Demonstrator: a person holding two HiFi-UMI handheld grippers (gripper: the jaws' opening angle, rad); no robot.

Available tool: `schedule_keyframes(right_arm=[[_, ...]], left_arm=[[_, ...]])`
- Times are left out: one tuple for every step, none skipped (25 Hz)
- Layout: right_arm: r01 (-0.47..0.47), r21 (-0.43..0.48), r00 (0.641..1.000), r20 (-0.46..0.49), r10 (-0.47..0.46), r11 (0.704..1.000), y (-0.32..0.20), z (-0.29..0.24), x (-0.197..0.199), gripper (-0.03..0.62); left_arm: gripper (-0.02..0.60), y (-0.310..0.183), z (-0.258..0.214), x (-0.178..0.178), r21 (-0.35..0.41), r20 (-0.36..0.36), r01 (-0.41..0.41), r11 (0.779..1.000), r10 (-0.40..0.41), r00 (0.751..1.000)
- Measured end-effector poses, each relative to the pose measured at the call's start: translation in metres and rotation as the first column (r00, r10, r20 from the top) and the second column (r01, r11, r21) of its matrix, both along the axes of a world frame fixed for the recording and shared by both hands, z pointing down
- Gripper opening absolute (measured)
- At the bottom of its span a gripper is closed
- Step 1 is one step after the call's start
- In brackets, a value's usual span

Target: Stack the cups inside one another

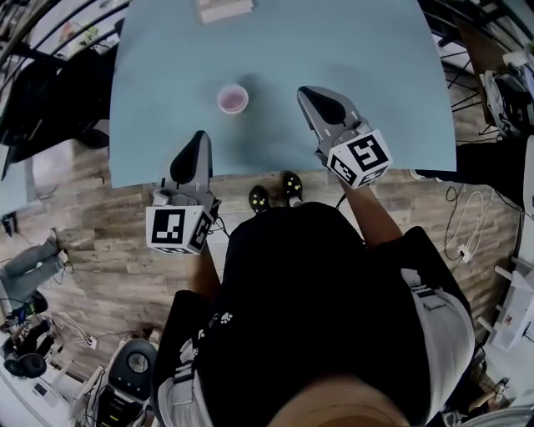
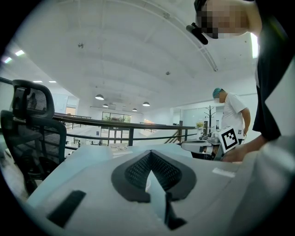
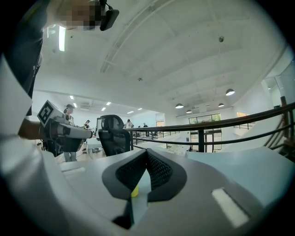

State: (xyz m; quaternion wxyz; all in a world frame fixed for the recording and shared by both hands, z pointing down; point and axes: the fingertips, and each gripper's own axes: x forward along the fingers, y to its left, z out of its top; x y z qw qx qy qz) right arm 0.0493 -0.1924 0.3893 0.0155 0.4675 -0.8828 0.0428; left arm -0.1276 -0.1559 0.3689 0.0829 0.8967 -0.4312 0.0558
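Pale blue table lay before you, its near edge crossing under both tongs and wooden floor showing below it. One pink cup stood with bare surface all round. A pale box sat beyond the cup at the far edge. Your left gripper hovered below-left of the cup and your right gripper to its right. Both were clear of it, jaws closed tight on nothing.

A cup stands on the desk, just ahead of the left tool and left of the right tool. A box lies at the desk's far edge.
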Motion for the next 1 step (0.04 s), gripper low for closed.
schedule_keyframes(right_arm=[[0.001,0.000,1.000,0.000,-0.001,1.000,0.0003,0.0001,-0.0010,0.011]], left_arm=[[-0.012,0.0002,0.0005,-0.0010,-0.001,0.002,0.000,1.000,0.000,1.000]])
